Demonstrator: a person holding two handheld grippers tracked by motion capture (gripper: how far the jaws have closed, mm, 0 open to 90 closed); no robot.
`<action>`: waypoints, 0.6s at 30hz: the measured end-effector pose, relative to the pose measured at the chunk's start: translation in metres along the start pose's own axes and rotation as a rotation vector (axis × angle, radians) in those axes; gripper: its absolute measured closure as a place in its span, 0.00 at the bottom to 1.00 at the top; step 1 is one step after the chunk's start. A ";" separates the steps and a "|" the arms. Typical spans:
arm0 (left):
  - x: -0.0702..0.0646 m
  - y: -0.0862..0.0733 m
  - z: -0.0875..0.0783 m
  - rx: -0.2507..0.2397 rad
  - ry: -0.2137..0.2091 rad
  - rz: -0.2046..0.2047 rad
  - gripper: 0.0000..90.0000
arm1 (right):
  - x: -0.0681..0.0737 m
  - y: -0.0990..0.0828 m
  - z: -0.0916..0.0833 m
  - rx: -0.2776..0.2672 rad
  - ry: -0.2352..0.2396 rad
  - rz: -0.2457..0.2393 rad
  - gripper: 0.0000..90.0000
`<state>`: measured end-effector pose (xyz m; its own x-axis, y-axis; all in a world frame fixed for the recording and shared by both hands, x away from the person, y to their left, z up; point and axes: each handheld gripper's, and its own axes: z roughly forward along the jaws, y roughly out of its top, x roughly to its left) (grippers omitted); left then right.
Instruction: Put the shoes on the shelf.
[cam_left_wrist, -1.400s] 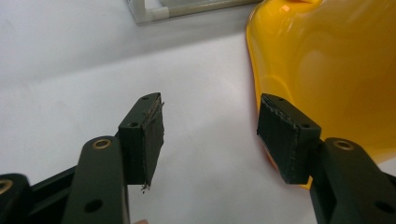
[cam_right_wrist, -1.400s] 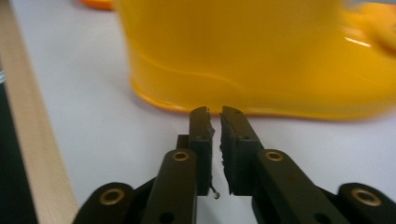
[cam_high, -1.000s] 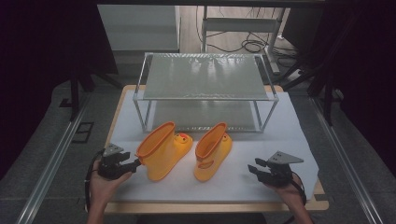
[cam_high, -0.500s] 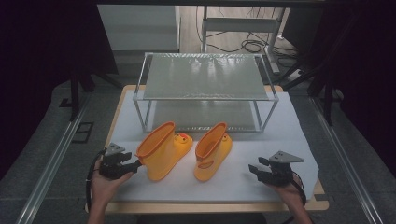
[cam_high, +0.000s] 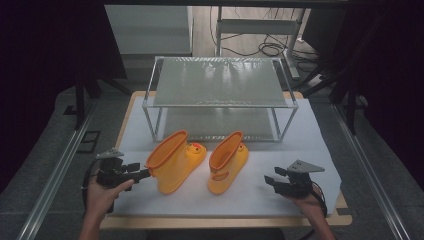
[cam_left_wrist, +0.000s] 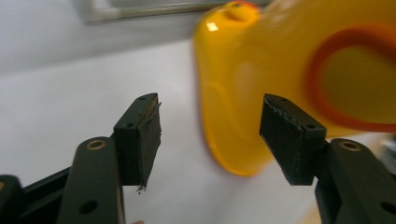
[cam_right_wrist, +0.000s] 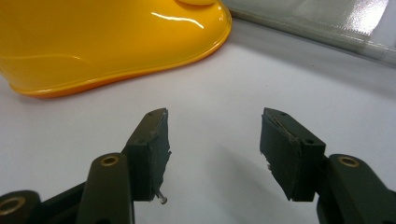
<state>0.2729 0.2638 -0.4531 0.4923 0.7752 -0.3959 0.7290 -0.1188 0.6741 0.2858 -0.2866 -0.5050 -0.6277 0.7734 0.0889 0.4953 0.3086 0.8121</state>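
1. While the person's left hand (cam_high: 102, 192) is holding the left gripper (cam_high: 137, 173) near the white surface's (cam_high: 310, 135) front left corner, its jaws are standing apart with nothing between them; they are pointing at the left boot (cam_high: 175, 161), whose orange-rimmed opening is sitting just beyond the tips.
2. Seen from the left gripper view, the left boot (cam_left_wrist: 289, 79) is lying blurred past the open jaws, its sole edge between them but farther off, not touching either pad.
3. Glossy yellow, seemingly rubber or plastic, the left boot is showing a smooth rounded shaft, an orange rim and a small orange and dark mark on the toe; no writing is readable.
4. Sitting beside it toward the middle of the surface, the right boot (cam_high: 227, 161) is matching in colour and shape, toe pointing toward the rack (cam_high: 220, 85).
5. Standing along the surface's rear edge, the rack is showing a thin metal frame and two flat, mesh-like grey shelves.
6. Resting near the front right corner, the right gripper (cam_high: 274, 181) is being held in the right hand (cam_high: 310, 205), jaws spread and empty, well apart from the right boot.
7. Seen from the right gripper view, the right boot's (cam_right_wrist: 112, 42) shiny sole edge is lying beyond and left of the open jaws.
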 end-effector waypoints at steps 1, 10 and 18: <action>0.000 0.002 -0.004 0.005 -0.014 0.002 0.42 | -0.001 0.000 0.000 0.000 -0.003 0.000 0.46; -0.006 0.035 -0.040 0.050 -0.066 0.035 0.44 | -0.002 0.000 -0.004 -0.017 -0.008 -0.006 0.46; -0.023 0.066 -0.060 0.118 -0.076 0.083 0.45 | -0.005 0.001 -0.003 -0.013 -0.019 0.004 0.46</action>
<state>0.2814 0.2753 -0.3626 0.5847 0.7107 -0.3911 0.7329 -0.2561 0.6304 0.2878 -0.2922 -0.5031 -0.6140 0.7851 0.0814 0.4902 0.2986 0.8189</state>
